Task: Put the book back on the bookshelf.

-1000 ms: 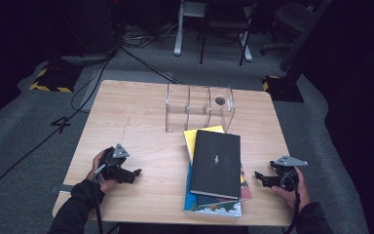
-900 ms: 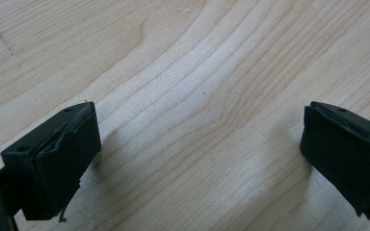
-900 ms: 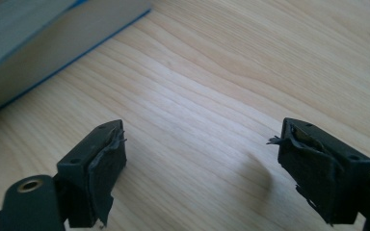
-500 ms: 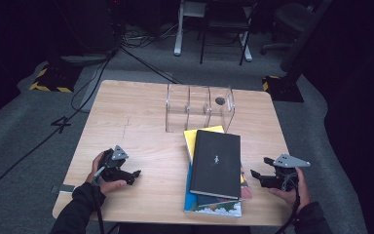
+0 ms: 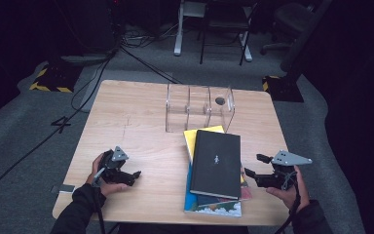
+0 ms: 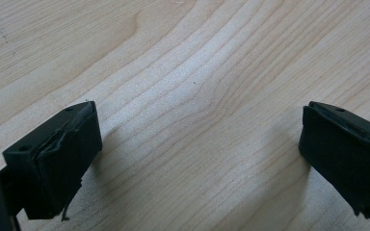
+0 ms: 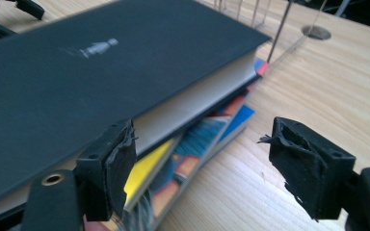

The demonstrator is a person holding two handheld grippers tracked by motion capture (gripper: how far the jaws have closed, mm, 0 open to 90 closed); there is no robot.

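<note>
Two grippers are resting at the near edge of the table point(image 5: 141, 112), flanking the book stack. Left gripper point(image 5: 126, 174), jaws spread, is sitting well left of the black book point(image 5: 216, 163). Right gripper point(image 5: 255, 168), jaws spread, is sitting just right of it. The clear organizer point(image 5: 199, 106) is standing just beyond the stack.

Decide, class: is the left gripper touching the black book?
Apart. The high view shows the left gripper over bare table, well clear of the black book; bare wood lies between its open jaws in the left gripper view.
</note>
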